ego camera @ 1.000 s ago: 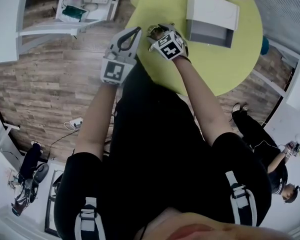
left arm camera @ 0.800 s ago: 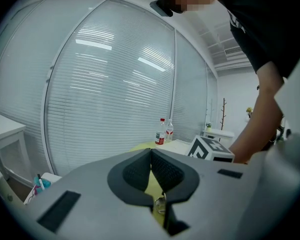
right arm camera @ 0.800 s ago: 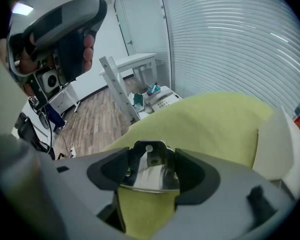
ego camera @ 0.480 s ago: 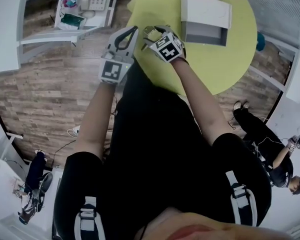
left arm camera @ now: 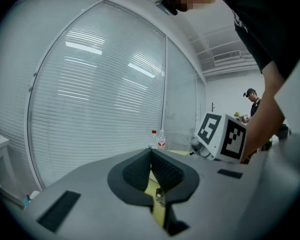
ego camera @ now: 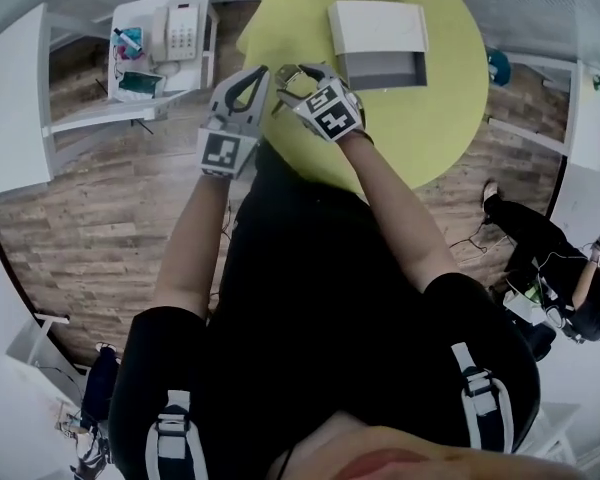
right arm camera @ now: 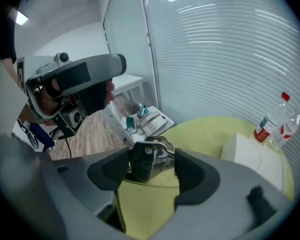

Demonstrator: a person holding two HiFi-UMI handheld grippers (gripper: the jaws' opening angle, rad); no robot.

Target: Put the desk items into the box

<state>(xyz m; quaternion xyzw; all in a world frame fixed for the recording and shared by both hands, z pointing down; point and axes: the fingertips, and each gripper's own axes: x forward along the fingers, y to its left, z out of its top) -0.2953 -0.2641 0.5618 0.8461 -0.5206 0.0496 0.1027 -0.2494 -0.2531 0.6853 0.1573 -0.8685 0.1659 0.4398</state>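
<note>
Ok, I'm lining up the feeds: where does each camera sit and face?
Head view: on the head, looking steeply down at the yellow table and white box; arms, torso show.
Left gripper view: on the left gripper, along its shut jaws toward window blinds; right forearm shows.
Right gripper view: on the right gripper, along jaws holding a binder clip; left gripper shows.
Both gripper views share the bottles.
</note>
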